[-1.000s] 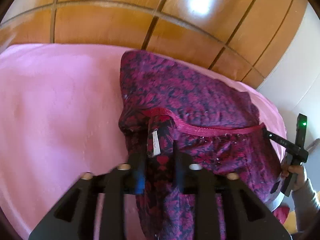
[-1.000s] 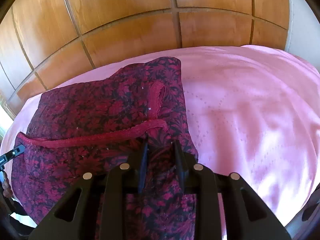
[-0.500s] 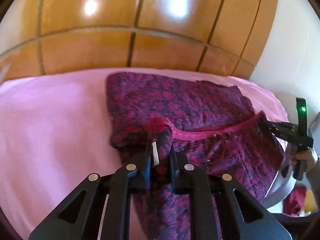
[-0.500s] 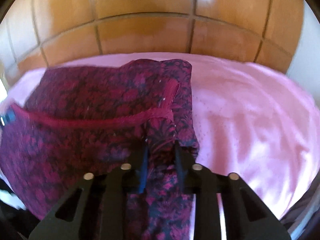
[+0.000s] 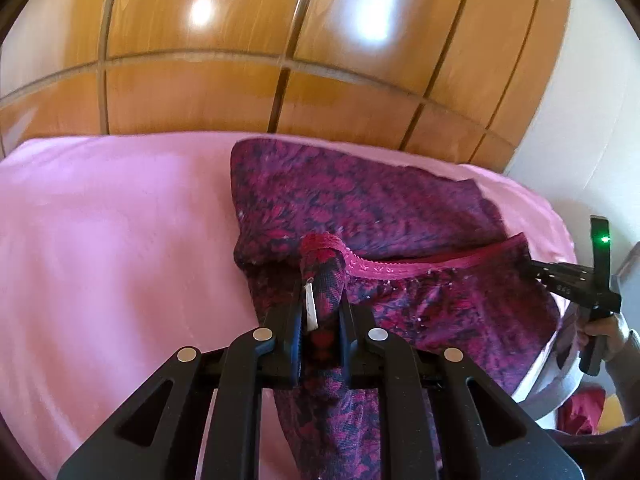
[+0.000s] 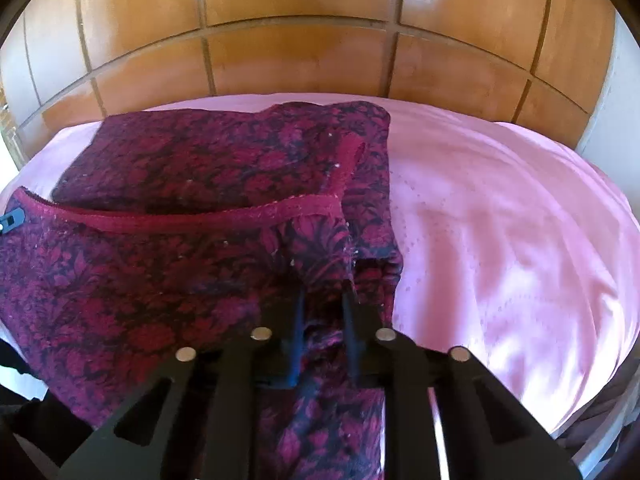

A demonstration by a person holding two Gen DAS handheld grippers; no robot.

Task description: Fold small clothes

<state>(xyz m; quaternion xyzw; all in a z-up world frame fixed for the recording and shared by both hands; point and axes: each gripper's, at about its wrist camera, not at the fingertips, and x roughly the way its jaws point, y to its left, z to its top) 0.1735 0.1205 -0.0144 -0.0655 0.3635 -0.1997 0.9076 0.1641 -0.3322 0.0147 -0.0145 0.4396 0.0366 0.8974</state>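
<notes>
In the left wrist view, the left gripper [image 5: 319,312] has its jaws clamped on one end of the waistband [image 5: 420,266] of the shorts [image 5: 360,204], a dark red flowered knit that looks light, limp and stretchy, so it is probably best held by this firmer lace-edged band. In the right wrist view, the right gripper [image 6: 322,312] pinches the band's other end, and the shorts lie partly folded on the smooth pink sheet [image 6: 500,220] before glossy wooden panels [image 6: 300,52].
</notes>
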